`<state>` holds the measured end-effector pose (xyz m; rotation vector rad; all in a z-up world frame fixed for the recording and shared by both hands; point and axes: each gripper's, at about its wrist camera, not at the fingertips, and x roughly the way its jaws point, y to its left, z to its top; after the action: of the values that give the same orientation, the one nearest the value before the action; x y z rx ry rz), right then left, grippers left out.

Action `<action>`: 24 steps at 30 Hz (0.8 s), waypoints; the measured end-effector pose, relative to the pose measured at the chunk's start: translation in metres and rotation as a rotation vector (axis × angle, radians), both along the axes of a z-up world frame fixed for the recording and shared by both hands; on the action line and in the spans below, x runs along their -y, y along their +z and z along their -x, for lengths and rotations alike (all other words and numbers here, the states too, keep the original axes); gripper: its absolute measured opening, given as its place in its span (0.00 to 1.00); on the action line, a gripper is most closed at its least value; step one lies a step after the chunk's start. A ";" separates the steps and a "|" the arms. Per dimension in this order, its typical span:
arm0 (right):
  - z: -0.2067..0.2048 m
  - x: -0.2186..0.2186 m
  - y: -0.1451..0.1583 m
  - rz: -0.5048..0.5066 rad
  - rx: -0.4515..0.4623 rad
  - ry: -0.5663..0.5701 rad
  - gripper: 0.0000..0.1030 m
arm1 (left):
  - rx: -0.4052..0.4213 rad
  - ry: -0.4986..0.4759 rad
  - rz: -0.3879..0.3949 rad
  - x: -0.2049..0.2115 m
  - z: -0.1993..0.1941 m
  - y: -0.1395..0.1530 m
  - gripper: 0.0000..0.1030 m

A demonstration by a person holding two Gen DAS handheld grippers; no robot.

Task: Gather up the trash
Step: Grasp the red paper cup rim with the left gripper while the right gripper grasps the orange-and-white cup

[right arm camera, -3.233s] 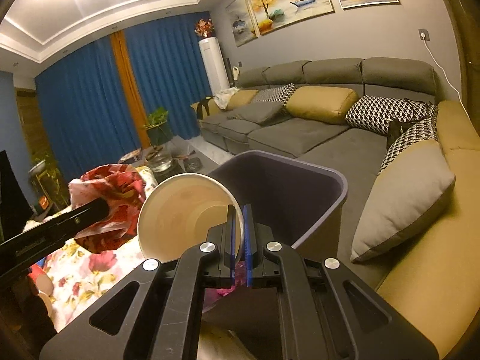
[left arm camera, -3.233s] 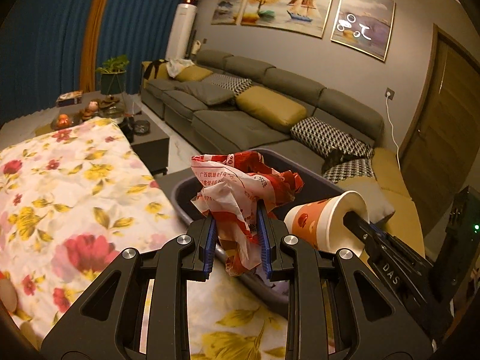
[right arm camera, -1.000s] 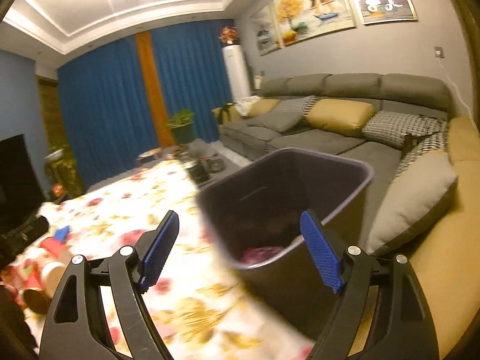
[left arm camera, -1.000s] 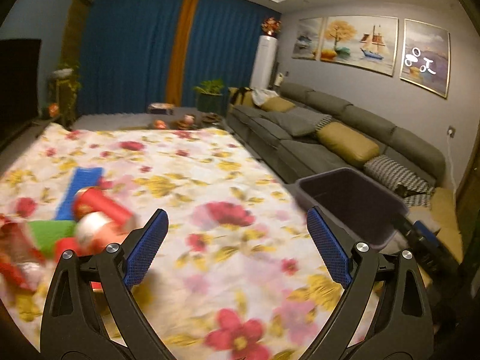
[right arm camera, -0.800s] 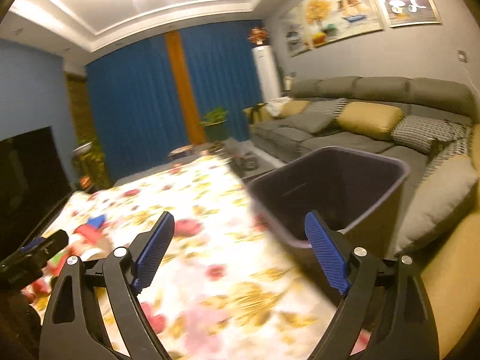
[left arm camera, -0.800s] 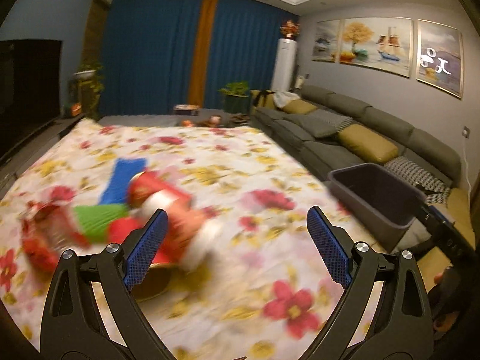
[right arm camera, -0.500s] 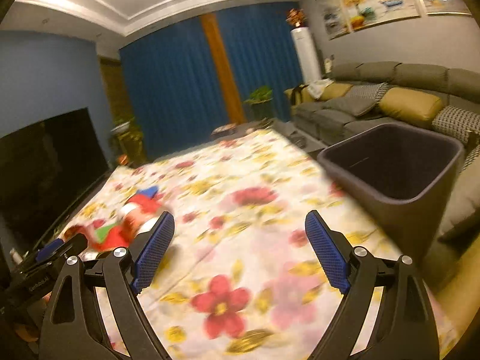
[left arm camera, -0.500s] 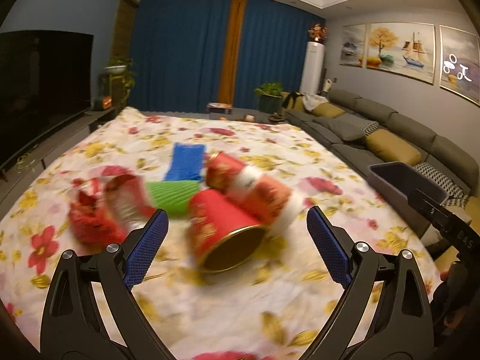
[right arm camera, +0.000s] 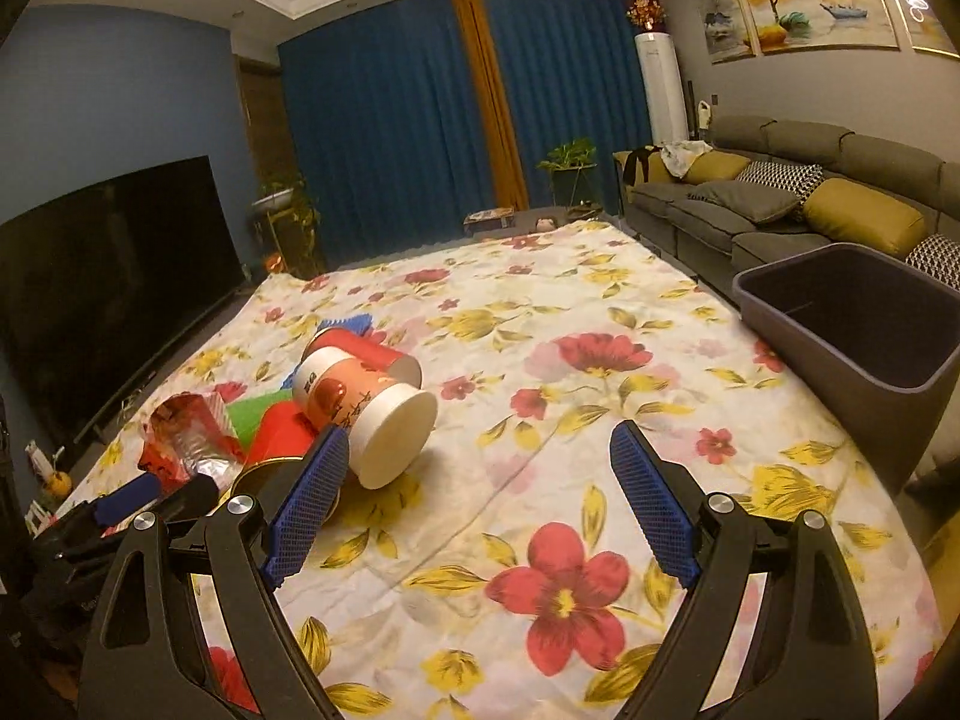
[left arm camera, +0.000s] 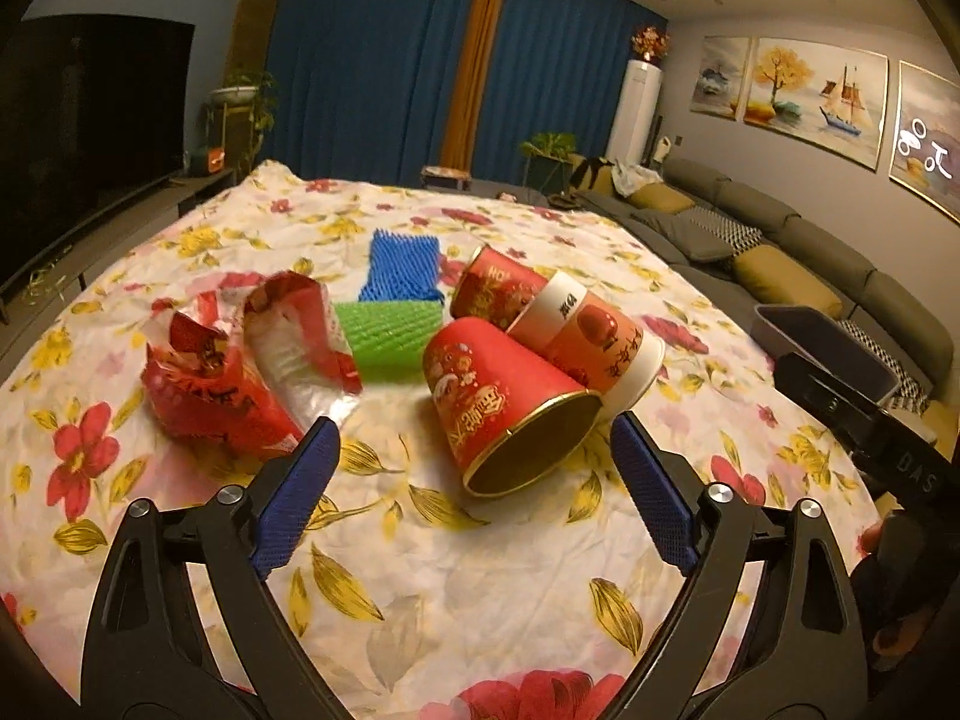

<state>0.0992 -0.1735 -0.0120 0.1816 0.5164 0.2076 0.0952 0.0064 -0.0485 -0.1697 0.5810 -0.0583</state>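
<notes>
Both grippers, left (left arm camera: pixel 474 501) and right (right arm camera: pixel 480 501), gape wide, empty (right's just widened); red cup (left arm camera: pixel 510 405) ahead, bin (right arm camera: pixel 870 330) cut off.

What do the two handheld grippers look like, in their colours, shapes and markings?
The left gripper and the right gripper look alike: black plastic frames with triangular cut-outs, silver screw heads, and two fingers with blue, cross-hatched pads. In the left wrist view, the right gripper's black side bears white letters, "DAS".
</notes>
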 end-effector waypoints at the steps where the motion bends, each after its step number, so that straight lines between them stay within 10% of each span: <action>1: -0.002 -0.003 -0.001 0.003 -0.005 0.004 0.84 | -0.008 -0.008 0.000 0.001 -0.003 -0.002 0.82; 11: -0.018 -0.022 -0.010 0.018 -0.037 0.042 0.82 | -0.121 -0.031 0.028 -0.001 -0.030 -0.018 0.51; 24: -0.051 -0.051 -0.029 -0.051 -0.147 0.158 0.54 | -0.179 -0.023 0.103 -0.015 -0.047 -0.030 0.13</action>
<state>0.1502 -0.1228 -0.0411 0.2071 0.6728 0.3640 0.1417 0.0210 -0.0781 -0.2701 0.7594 -0.0962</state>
